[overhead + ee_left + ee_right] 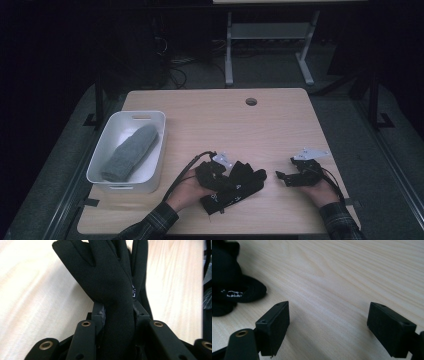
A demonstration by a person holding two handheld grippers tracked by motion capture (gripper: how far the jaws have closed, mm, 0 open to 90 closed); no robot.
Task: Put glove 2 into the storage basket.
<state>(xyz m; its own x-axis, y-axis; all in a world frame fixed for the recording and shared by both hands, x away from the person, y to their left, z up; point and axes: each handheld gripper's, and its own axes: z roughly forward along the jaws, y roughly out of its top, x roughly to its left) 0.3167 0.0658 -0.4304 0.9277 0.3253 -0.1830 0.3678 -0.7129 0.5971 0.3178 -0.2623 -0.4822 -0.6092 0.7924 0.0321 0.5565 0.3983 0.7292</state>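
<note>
**Gripping the black glove, left side**

Holding the left gripper (235, 175) low over the near middle of the table (210, 115), I see its fingers (98, 312) pressed in on the black glove (110, 282) from both sides. In the left gripper view the glove's cuff end runs down between the two pads, pinched narrow there, while the glove's own finger sections fan upward and away over the wood. A small white mark shows on the fabric near the pinch point.

From the high view, the glove (240, 187) lies on the table just in front of my left hand (187, 192), partly under the gripper body.

Right gripper (282, 176) sits well apart to the right, resting near the table's front edge. Its fingers (274, 325) stand wide, nothing between them but bare wood; part of the glove with white lettering lies off to the upper left of the right gripper view.

White bin (150, 150) at the table's left edge holds a grey rolled cloth (130, 152), lying diagonally.
</note>
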